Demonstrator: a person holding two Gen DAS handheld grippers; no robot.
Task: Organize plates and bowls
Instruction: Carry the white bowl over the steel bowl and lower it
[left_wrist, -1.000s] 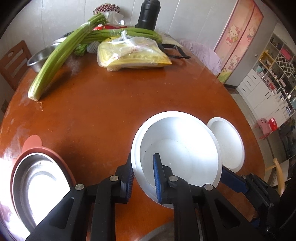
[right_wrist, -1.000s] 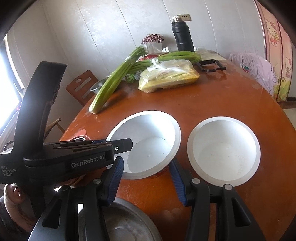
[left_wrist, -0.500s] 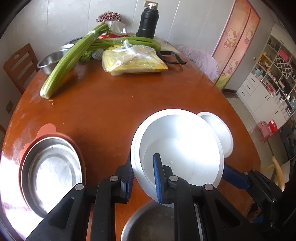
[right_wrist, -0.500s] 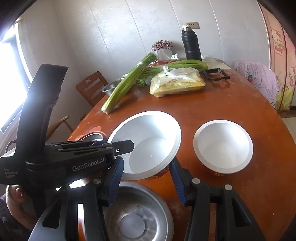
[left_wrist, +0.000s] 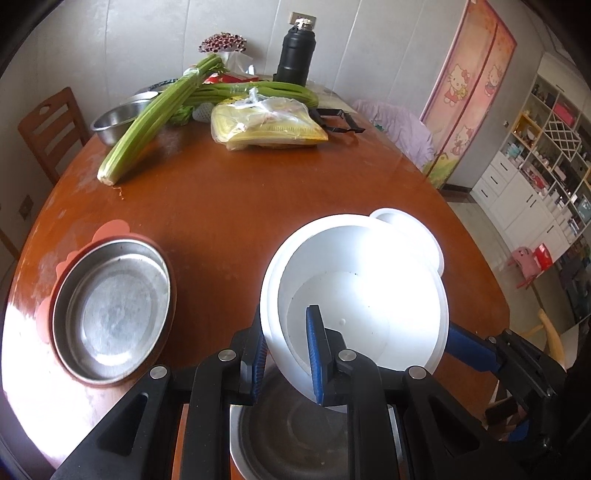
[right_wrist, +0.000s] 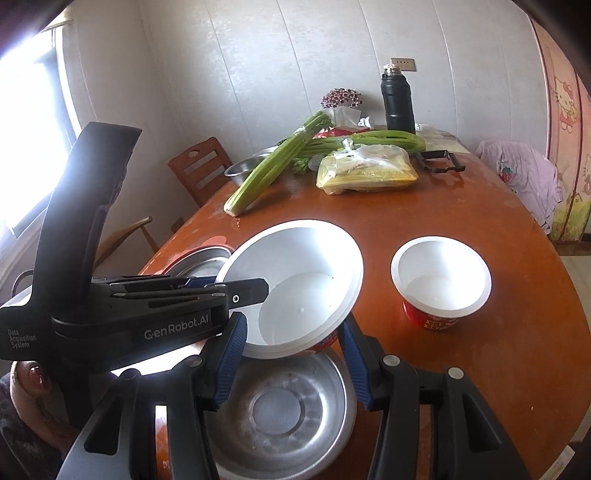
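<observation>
My left gripper (left_wrist: 286, 326) is shut on the near rim of a large white bowl (left_wrist: 362, 291), one pad inside and one outside. The bowl hangs tilted above a steel plate (right_wrist: 284, 410) at the table's near edge. In the right wrist view the left gripper (right_wrist: 258, 288) reaches in from the left to the same bowl (right_wrist: 295, 280). My right gripper (right_wrist: 293, 328) stands open just below the bowl, its fingers apart on either side of the red underside. A smaller white bowl with red sides (right_wrist: 441, 284) stands on the table to the right.
A second steel plate in a reddish holder (left_wrist: 110, 306) lies at the left. Celery (left_wrist: 155, 114), a bagged yellow package (left_wrist: 266, 125), a steel basin (left_wrist: 114, 120) and a black flask (left_wrist: 295, 55) crowd the far side of the brown table (left_wrist: 229, 199). A wooden chair (left_wrist: 48, 129) stands at the back left.
Both grippers and the white bowl have drawn back toward the near edge and risen a little. The steel plate has come into view beneath the bowl, and the small bowl now sits farther off.
</observation>
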